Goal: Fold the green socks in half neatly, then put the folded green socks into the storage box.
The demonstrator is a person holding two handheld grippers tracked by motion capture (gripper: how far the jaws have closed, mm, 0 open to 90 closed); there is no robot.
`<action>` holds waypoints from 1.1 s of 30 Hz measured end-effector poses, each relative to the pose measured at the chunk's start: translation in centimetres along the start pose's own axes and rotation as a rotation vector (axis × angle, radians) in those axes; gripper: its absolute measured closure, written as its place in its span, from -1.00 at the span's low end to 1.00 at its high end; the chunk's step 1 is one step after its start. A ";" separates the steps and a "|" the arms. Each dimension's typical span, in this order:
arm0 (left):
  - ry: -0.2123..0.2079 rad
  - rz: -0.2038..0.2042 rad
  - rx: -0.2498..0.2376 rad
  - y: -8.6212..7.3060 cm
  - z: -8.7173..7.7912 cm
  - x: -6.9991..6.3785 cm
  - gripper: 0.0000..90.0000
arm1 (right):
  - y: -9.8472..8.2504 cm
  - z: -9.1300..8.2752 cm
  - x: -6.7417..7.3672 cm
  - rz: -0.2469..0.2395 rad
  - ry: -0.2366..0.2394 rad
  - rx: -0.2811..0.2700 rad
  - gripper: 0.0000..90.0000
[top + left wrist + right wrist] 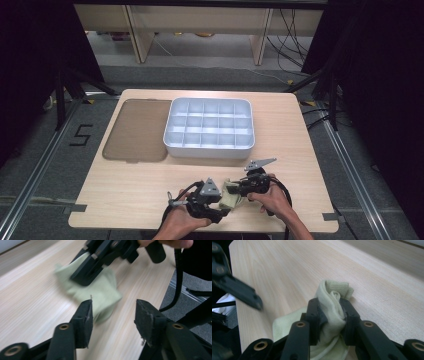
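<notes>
Right hand-held gripper (pixel 329 315) clamped on a bunched fold of the cloth (pixel 332 305); left hand-held gripper (pixel 113 315) apart, holding nothing.
The cloth lies at the table's (pixel 125 190) near edge: light, limp, best pinched at a thick fold.

Most of the desk (pixel 125 190) is wide open, honestly: the whole lower left of the high view and the strip along the right edge are bare wood, easy to pass through. Up in the middle, the white divided tray (pixel 209 127) and the brownish lid (pixel 137 130) lying flat just beside it block the far half. Down at the bottom centre it's tight, since the left gripper (pixel 220 192) and right gripper (pixel 235 189) crowd around the pale green cloth (pixel 231 199).
</notes>
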State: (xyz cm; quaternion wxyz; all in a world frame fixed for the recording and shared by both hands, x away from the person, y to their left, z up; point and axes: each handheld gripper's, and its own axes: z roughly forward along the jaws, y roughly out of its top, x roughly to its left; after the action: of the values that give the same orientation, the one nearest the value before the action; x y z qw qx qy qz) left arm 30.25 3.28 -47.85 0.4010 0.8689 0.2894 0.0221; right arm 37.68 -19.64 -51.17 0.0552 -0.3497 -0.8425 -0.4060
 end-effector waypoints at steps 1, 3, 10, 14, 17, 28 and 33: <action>0.009 -0.025 -0.010 -0.4 -0.6 0.2 0.04 | 0.0 0.0 0.0 -0.002 0.004 0.001 0.62; 0.027 -0.049 -0.013 -1.4 -1.7 1.0 -0.02 | 0.0 0.0 0.1 0.001 0.006 0.003 0.62; 0.098 -0.132 -0.009 -5.3 -4.7 3.6 -0.13 | 0.0 0.0 0.2 -0.005 -0.004 0.001 0.62; 0.145 -0.193 -0.005 -7.2 -6.3 4.6 -0.18 | 0.0 0.0 0.1 -0.013 -0.008 -0.001 0.63; 0.178 -0.214 -0.017 -8.1 -7.1 5.1 -0.22 | 0.0 0.0 0.1 -0.013 0.002 -0.005 0.63; 0.285 -0.210 0.033 -9.1 -7.6 6.1 -0.37 | 0.0 -0.1 0.3 -0.015 -0.020 -0.011 0.66; 0.319 -0.196 0.022 -9.3 -7.9 6.5 -0.37 | 0.2 -0.3 0.7 -0.033 -0.012 -0.017 0.69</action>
State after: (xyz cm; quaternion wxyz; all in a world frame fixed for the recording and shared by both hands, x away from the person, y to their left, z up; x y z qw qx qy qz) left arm 29.04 16.84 -50.34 0.3407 0.8262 0.4331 0.1173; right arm 37.19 -19.43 -50.56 0.0406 -0.3385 -0.8450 -0.4120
